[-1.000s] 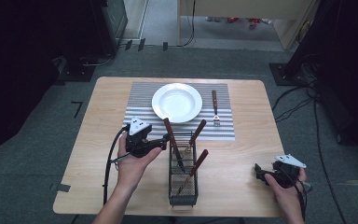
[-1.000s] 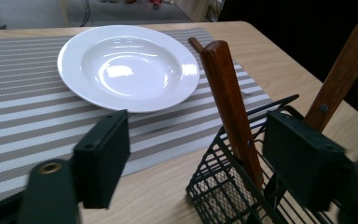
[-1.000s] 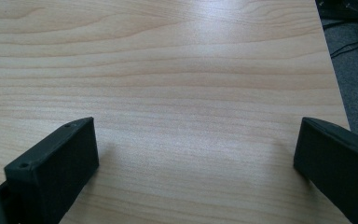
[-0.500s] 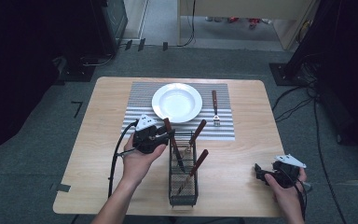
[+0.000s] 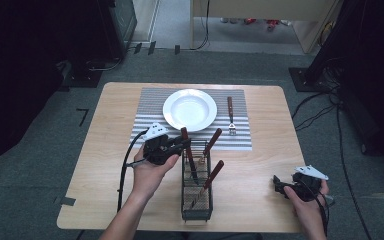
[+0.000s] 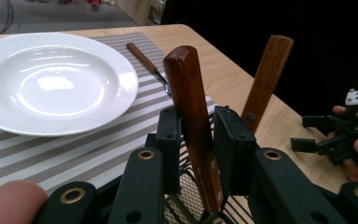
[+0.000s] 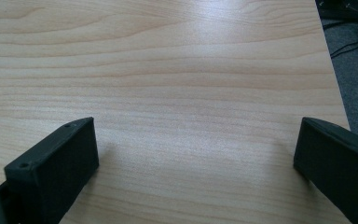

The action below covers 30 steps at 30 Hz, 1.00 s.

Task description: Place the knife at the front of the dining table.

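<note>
Left gripper (image 5: pixel 172 146) at the wire cutlery basket (image 5: pixel 196 197), right gripper (image 5: pixel 291 186) idle at the near right table corner.

High view: a white round plate (image 5: pixel 190 109) and a wooden-handled fork (image 5: pixel 231 115) lie on the striped placemat (image 5: pixel 150 120), apparently a place setting under way. Left gripper view: the brown wooden utensil handle (image 6: pixel 193 116) stands between the jaws, which flank it closely; firm contact I cannot tell. Right gripper view: jaws spread wide over the bare wooden table (image 7: pixel 191 70), holding nothing.

even overhead light brightens the table (image 5: pixel 105 165); the surroundings fall dark. glare streaks the plate (image 6: pixel 51 84). soft shadows sit beside the right gripper's (image 7: pixel 196 163) jaws. a thumb (image 6: pixel 9 203) blurs at the left gripper view's near edge.
</note>
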Each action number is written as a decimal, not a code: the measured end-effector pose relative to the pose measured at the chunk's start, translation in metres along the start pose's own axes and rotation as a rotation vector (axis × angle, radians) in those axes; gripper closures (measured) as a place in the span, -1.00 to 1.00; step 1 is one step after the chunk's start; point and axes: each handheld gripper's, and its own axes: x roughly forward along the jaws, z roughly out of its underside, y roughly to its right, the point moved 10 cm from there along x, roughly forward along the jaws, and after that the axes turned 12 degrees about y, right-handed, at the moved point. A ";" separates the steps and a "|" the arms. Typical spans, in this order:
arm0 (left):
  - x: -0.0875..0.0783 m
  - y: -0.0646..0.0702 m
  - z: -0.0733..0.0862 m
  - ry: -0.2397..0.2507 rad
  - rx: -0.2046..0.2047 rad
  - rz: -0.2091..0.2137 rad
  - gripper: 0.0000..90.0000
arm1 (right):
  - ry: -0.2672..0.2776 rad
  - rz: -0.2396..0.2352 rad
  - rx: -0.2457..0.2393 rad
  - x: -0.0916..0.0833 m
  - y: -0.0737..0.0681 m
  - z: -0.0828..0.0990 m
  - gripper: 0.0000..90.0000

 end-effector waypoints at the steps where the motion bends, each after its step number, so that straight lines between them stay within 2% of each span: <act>1: 0.000 0.001 -0.001 0.008 -0.005 0.010 0.64 | 0.000 0.000 0.000 0.000 0.000 0.000 -1.00; 5: -0.004 0.004 -0.007 0.031 -0.028 0.028 0.83 | 0.000 0.000 0.000 0.000 0.000 0.000 -1.00; 10: -0.008 0.004 -0.010 0.038 -0.010 0.028 0.83 | 0.000 0.000 0.000 0.000 0.000 0.000 -1.00; 14: -0.012 0.006 -0.015 0.063 -0.021 0.038 0.83 | 0.000 0.000 0.000 0.000 0.000 0.000 -1.00; 22: -0.025 0.016 -0.039 0.134 0.000 0.057 0.83 | 0.001 0.000 0.000 0.000 0.000 0.000 -1.00; 26: -0.034 0.019 -0.054 0.178 -0.007 0.061 0.83 | 0.001 0.000 0.001 0.000 0.000 0.000 -1.00; 28: -0.041 0.022 -0.065 0.217 -0.020 0.069 0.83 | 0.000 0.001 0.002 0.000 0.000 0.000 -1.00; 30: -0.043 0.022 -0.068 0.224 -0.012 0.068 0.83 | 0.000 0.001 0.003 0.000 0.000 0.000 -1.00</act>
